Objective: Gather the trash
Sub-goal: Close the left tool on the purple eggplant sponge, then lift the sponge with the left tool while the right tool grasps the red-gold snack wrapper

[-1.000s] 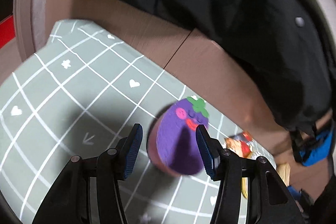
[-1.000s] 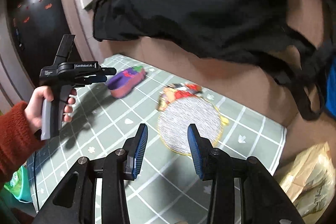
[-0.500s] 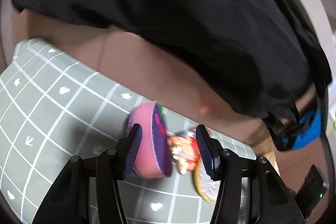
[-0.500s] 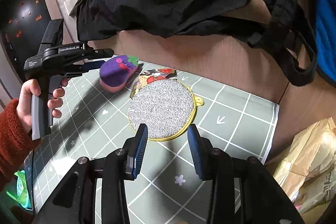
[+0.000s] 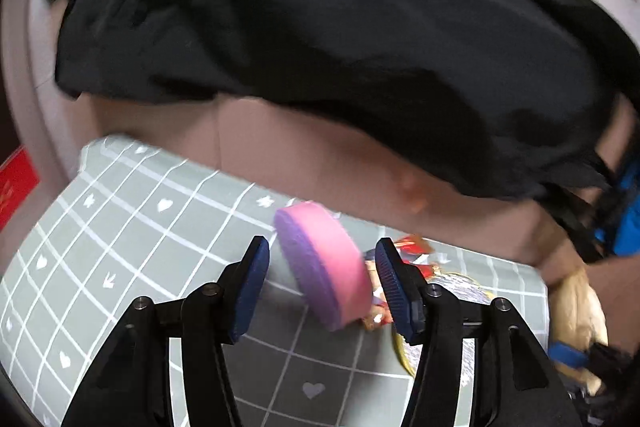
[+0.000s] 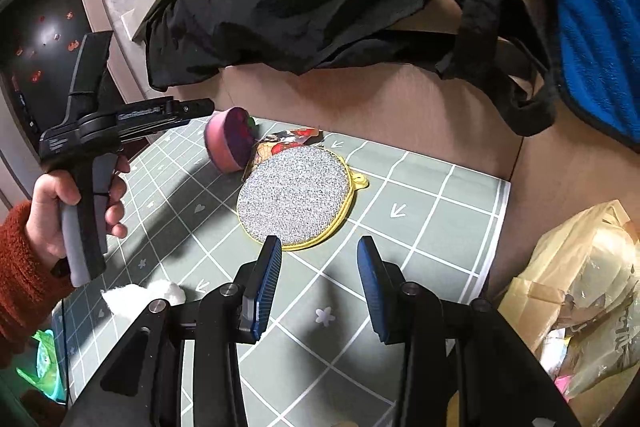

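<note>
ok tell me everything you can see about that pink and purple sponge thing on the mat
The sponge is a thick, soft-looking oval pad: a pink foam body with a purple felt-like face carrying a small green leaf at one end. It stands tipped up on its edge on the grey-green grid mat, near the brown back wall, leaning by a crumpled colourful wrapper and close to the round grey scrubber. From the left wrist view it sits between the open fingers of the left gripper, which do not press on it.

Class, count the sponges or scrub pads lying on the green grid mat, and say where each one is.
2. The pink-purple sponge stands on edge near the cardboard wall; the round grey scrub pad lies flat beside it, mid-mat. Others may be hidden outside the views.
</note>
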The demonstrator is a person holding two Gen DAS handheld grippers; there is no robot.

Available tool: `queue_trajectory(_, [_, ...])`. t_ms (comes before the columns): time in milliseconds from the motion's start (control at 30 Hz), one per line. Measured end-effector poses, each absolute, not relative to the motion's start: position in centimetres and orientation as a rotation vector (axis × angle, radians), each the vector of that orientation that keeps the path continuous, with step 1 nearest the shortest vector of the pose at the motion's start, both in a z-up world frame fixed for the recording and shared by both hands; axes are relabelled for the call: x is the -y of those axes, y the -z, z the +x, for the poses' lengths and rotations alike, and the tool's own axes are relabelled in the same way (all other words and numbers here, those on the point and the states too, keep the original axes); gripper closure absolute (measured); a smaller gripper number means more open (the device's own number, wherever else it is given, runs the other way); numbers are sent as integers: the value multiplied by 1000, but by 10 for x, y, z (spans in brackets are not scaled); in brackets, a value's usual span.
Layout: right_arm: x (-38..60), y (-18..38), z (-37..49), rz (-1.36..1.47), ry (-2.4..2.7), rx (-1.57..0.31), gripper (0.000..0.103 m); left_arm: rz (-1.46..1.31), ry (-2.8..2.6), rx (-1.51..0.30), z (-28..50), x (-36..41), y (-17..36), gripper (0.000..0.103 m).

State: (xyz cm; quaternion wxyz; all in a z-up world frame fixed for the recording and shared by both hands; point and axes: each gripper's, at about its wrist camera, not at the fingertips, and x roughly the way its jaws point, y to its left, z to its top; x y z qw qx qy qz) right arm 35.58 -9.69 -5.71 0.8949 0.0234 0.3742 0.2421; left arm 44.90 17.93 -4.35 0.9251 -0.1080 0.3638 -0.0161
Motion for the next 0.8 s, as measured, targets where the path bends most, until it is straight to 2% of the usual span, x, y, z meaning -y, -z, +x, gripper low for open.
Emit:
queue_trajectory(133, [99,57,357,58,-503,-776,66,-288,14,-817,465,-174,53,46])
queue_trajectory(267, [97,59,357,58,-507,-780,66,-201,-109,-828,475,-161,57,46])
queue_trajectory(400, [91,54,357,15,-507,-768,66,-238,-119,-858,480,-165,66,46])
queue_trajectory(467, [88,48,360,5,-520,-757,66,-274,-94,-889,481,-169,72,53])
queue_trajectory(500, [86,44,364,6,-528,-753,66,-299,-77,-899,479,-174,75,66])
queue_trajectory(533, [84,41,369,8,-537,-755,65,-311,-73,-901,477,-178,75,71])
queue_trajectory(800, [29,46,437,-98,-583,-786,65,-357,14,-855,423,-217,55,71])
